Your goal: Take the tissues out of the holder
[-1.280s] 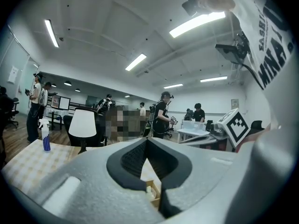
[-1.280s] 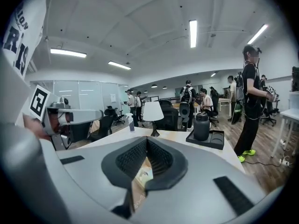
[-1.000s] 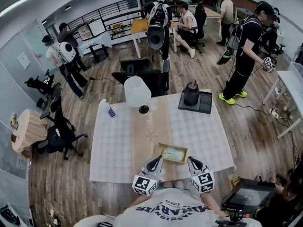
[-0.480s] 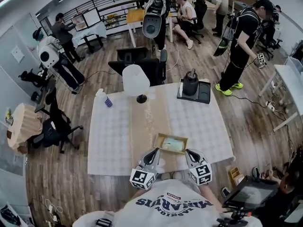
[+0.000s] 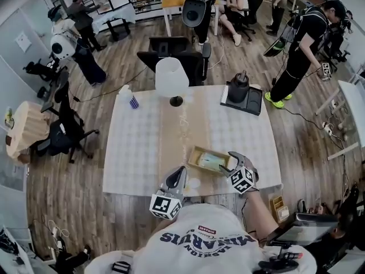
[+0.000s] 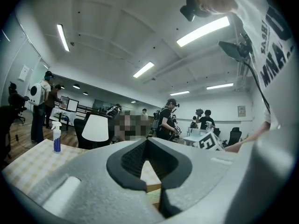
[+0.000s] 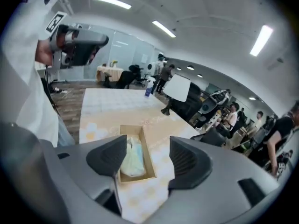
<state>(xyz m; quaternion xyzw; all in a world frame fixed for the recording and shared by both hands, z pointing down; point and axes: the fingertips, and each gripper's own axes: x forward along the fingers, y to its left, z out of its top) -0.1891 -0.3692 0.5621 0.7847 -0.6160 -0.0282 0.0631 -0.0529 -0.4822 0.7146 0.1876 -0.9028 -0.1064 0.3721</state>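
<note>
Tissues (image 5: 211, 163) lie in the holder (image 5: 197, 154) at lower centre of the head view as the right gripper (image 5: 227, 165), 2 jaws just opened and empty, seems mid-reach, needing next to straddle them; left gripper (image 5: 180, 176) is pinched together.

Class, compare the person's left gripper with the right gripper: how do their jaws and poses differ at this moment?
The left gripper's jaws are together and empty; the right gripper's jaws stand apart, having just been opening, and grip nothing. The left gripper points level beside the wooden holder; the right gripper tilts down toward it, with the tissues showing through its gap. Both carry marker cubes; neither holds the tissues.
</note>
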